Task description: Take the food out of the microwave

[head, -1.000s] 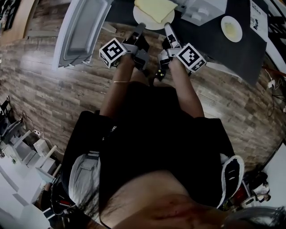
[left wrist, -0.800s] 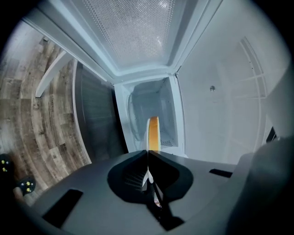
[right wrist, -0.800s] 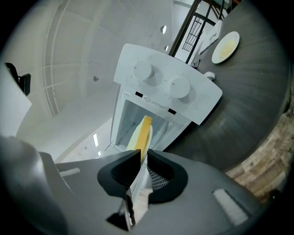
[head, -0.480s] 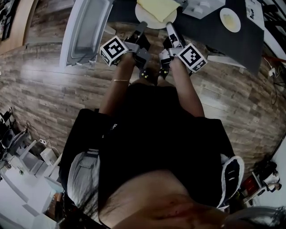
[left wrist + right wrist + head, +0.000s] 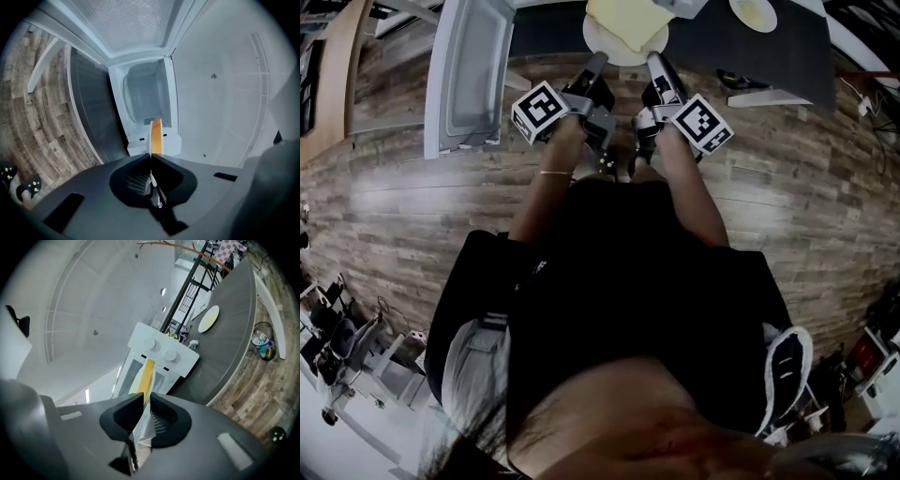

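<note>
- Plate (image 5: 619, 54) with yellow food (image 5: 628, 17) hangs outside the microwave (image 5: 161, 352), beside its open door (image 5: 469, 66).
- Left hand-held gripper (image 5: 600, 59) and right hand-held gripper (image 5: 654, 58) each pinch its rim, as one second ago.
- Surroundings have swung since then, so I judge the carrying goes on; setting down on the table (image 5: 787, 56) remains.

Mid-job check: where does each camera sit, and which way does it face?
Head view: on the person's head, facing steeply down; forearms and torso show.
Left gripper view: on the left gripper, along its jaws shut on the plate rim, toward the open microwave.
Right gripper view: on the right gripper, jaws also shut on the plate, facing the microwave's knobs.
Shared: all three show the plate.
</note>
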Demonstrator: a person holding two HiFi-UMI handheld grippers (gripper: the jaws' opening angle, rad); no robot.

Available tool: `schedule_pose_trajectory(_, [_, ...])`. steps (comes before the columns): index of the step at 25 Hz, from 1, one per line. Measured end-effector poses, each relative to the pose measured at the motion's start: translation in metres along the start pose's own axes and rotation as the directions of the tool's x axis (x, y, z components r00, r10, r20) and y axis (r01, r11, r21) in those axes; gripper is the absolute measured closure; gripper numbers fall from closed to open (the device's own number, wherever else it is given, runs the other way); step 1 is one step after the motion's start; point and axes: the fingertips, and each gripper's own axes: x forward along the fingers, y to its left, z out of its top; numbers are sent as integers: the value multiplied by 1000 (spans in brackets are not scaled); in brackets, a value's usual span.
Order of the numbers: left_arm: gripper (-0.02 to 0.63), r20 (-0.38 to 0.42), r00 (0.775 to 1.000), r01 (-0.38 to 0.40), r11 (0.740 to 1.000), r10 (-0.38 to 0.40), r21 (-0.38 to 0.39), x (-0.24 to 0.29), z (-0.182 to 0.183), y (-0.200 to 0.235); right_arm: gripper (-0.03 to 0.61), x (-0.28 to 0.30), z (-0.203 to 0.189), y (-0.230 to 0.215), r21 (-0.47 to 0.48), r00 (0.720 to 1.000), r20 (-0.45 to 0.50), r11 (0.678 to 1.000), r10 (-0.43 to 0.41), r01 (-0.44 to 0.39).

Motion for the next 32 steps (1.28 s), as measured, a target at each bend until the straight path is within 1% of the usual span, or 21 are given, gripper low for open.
schedule_pose_trajectory(7, [603,-105,994,18,1000,-17,9,6,-31,-5,540,-36,11,-8,-5,993,98,998,-62,63])
schedule_pose_trajectory(14, [603,-204,978,38,999,-35,14,15,-56,-9,538,-65,20,-16,9,976,184,993,-113,114])
schedule_pose_trajectory(25, [603,-349,936,57,998,-52,4,40,-108,-19,538,-113,49,-34,31,932,303,979,-201,201])
schedule_pose_trajectory(32, [603,-421,905,71,997,-59,13,62,-138,-26,538,-138,71,-48,58,899,371,972,-232,227])
